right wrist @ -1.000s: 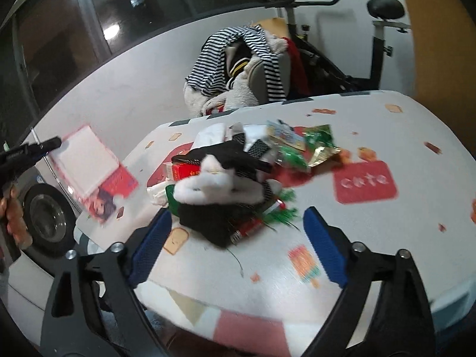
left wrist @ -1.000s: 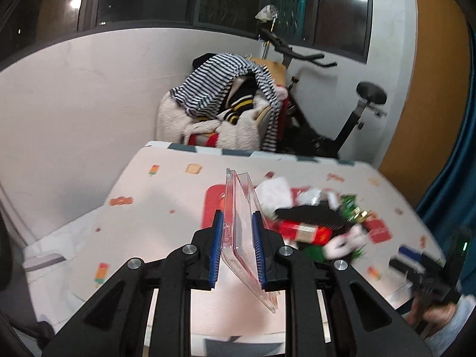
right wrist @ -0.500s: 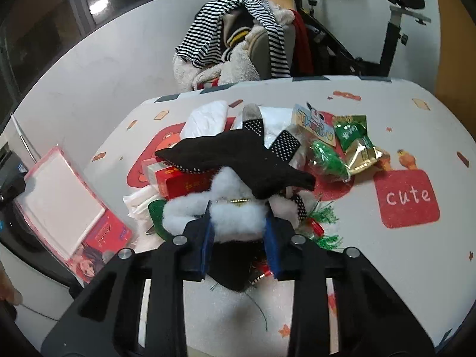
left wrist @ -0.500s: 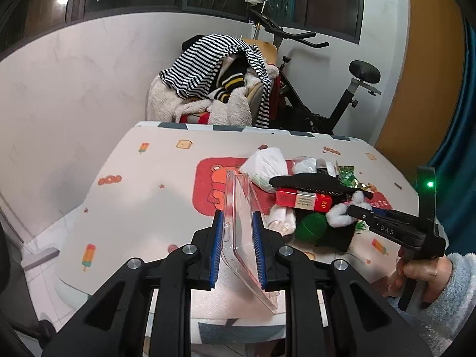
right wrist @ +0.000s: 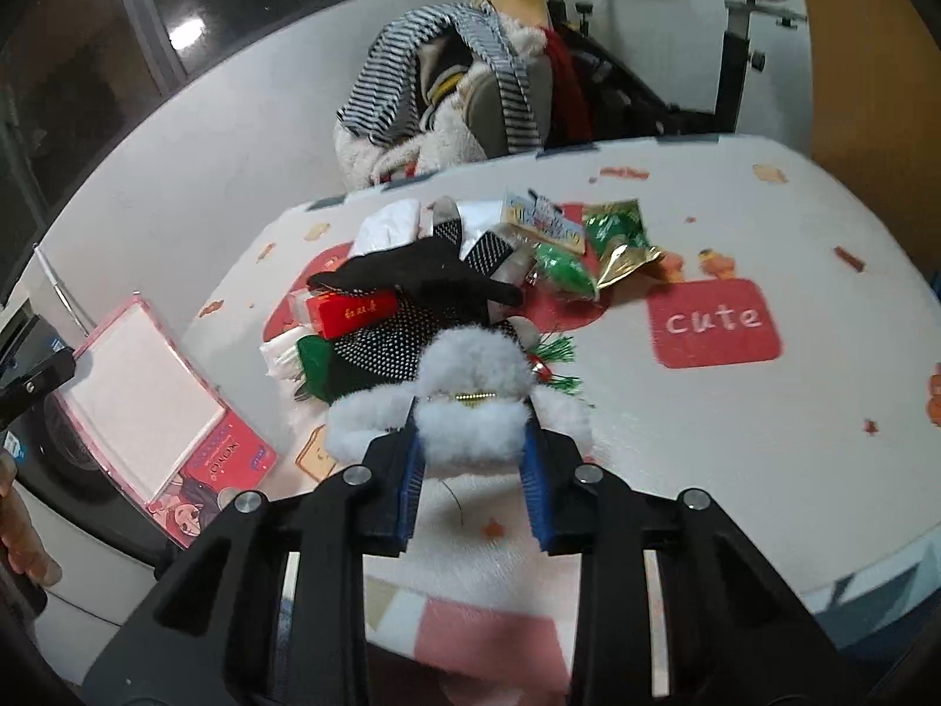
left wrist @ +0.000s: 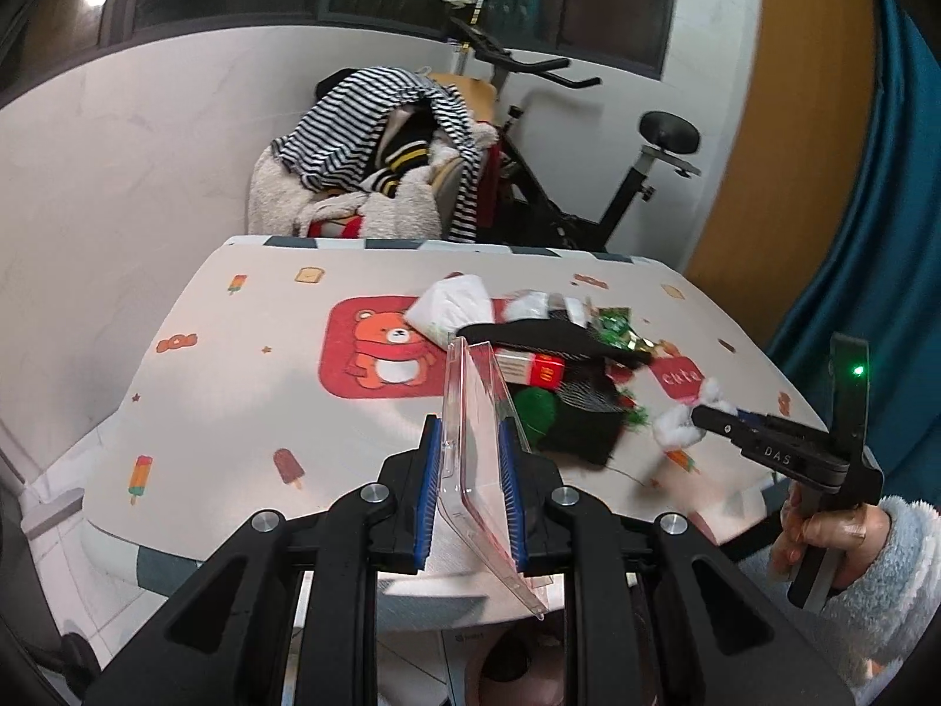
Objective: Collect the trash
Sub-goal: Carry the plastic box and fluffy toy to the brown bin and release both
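Now | clear plastic case (left wrist: 470,441): white insert inside | left hand-held gripper (left wrist: 469,494) clamps it

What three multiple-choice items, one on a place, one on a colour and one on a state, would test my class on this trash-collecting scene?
1. Where does the black glove lie?
A. on top of the trash pile
B. on the floor
C. on the exercise bike

2. What colour is the box under the glove?
A. blue
B. red
C. yellow

3. What is the right gripper doing?
A. hanging open over bare table
B. shut on the clear plastic case
C. shut on the white fluffy item

Answers: 1 A, it lies over the box and wrappers on the table. 2 B, its side is bright red. 3 C, both pads press the fluff; the left gripper holds the clear plastic case.
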Demonstrator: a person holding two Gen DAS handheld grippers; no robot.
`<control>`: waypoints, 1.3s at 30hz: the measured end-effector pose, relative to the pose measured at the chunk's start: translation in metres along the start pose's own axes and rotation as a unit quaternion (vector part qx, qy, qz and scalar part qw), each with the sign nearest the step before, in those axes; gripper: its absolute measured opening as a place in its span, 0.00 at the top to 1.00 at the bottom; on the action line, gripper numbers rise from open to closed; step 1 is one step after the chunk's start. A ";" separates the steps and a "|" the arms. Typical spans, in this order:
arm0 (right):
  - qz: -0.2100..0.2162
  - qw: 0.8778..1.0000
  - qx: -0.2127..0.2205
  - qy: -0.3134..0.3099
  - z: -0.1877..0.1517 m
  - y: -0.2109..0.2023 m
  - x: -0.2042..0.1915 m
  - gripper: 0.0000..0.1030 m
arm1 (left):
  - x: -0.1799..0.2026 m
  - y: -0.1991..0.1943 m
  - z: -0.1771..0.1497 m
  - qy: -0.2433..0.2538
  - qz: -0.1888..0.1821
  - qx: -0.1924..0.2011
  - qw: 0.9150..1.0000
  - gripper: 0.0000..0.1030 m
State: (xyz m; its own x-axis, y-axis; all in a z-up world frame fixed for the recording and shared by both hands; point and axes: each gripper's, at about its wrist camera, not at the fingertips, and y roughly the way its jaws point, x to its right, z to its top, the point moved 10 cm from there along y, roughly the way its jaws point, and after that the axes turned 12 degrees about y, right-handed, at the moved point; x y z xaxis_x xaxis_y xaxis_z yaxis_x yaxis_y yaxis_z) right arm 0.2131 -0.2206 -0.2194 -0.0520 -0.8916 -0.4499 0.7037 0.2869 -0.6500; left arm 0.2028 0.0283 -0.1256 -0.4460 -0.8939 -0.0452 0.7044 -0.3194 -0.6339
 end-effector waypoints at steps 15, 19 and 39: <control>0.037 0.997 0.040 -0.055 -0.061 -0.075 -0.004 0.69 | 0.091 -0.035 -0.055 0.070 -0.030 -0.029 0.997 0.81; 0.032 0.997 0.034 -0.053 -0.080 -0.078 0.002 0.69 | 0.113 -0.030 -0.083 0.094 -0.039 -0.051 0.993 0.81; 0.024 0.999 0.011 -0.039 -0.117 -0.067 0.021 0.69 | 0.142 0.053 -0.187 0.104 -0.048 -0.153 0.982 0.81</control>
State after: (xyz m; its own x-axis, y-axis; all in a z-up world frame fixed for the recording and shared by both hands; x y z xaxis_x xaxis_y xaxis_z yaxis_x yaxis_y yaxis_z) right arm 0.0822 -0.2176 -0.2573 0.0376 -0.9020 -0.4300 0.7198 0.3229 -0.6145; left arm 0.0740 -0.0565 -0.3096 -0.6277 -0.7706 -0.1106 0.4693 -0.2611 -0.8436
